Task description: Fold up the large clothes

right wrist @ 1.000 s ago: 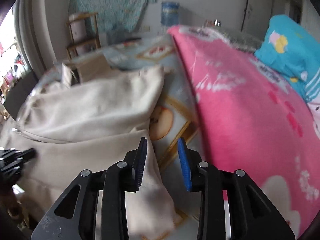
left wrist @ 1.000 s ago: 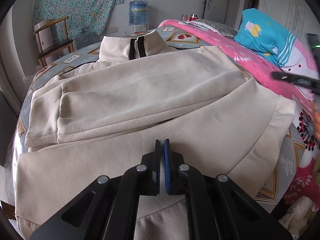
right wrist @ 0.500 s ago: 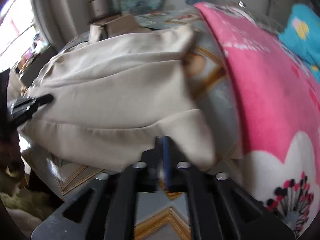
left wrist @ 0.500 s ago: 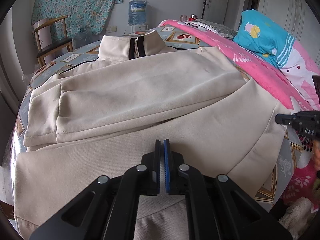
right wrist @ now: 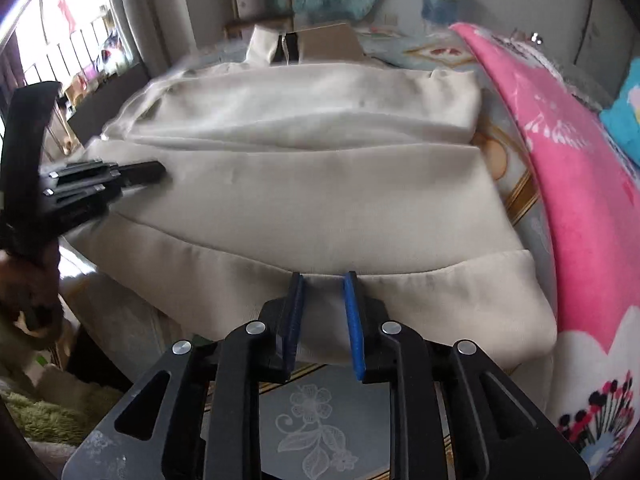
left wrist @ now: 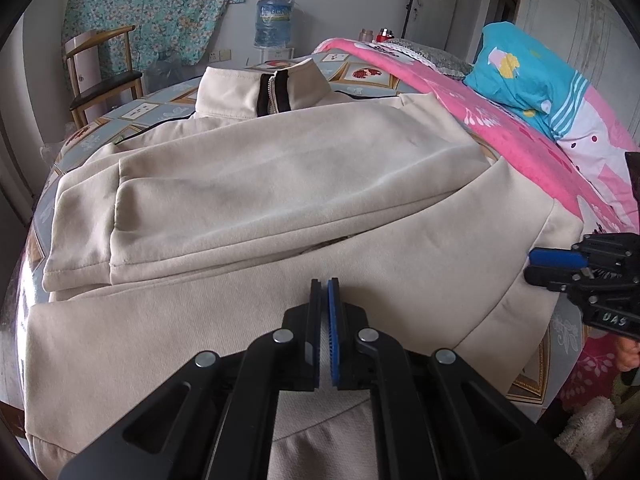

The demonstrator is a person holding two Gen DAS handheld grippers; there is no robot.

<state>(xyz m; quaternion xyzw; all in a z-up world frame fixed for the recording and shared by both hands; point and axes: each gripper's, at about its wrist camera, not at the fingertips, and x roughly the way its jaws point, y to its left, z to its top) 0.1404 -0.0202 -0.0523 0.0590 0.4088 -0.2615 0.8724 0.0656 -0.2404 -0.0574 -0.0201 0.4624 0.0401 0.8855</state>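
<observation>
Cream zip-collar fleece jacket (left wrist: 280,184) spread across patterned bed (right wrist: 320,420), sleeves folded over chest, hem at near edge. Left hand-held gripper (left wrist: 324,308) clamped on hem fabric, likely anchoring that side for the lift. Right hand-held gripper (right wrist: 322,304) narrowly parted, straddling hem band near right corner, not yet pinched. Pink blanket (left wrist: 520,140) just beside.
</observation>
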